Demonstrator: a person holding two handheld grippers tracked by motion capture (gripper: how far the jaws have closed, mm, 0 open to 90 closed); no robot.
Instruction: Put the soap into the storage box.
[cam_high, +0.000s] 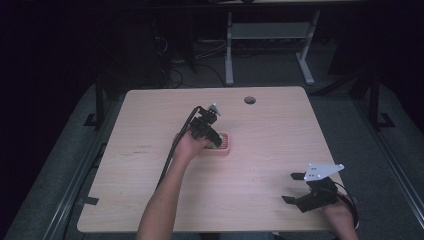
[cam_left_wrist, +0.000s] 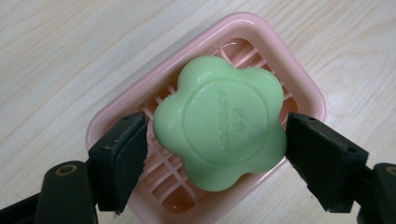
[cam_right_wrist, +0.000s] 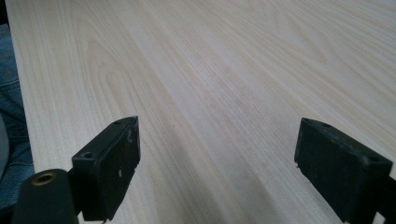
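Near the worktop's (cam_high: 150, 120) middle: green flower-shaped soap (cam_left_wrist: 220, 120) lying in the pink soap dish (cam_left_wrist: 299, 79). Left gripper (cam_left_wrist: 215, 149) spread around it, apparently touching both sides — either just set down or about to lift. Right gripper (cam_right_wrist: 217, 168) spread wide, empty, by the near right corner.

A pale wood-grain worktop (cam_high: 270, 150) with rounded corners and a round hole (cam_high: 249, 100) near its far edge. Beyond it, a grey floor (cam_high: 270, 67), the white legs of another table (cam_high: 229, 50), and what may be dark cables (cam_high: 170, 75).
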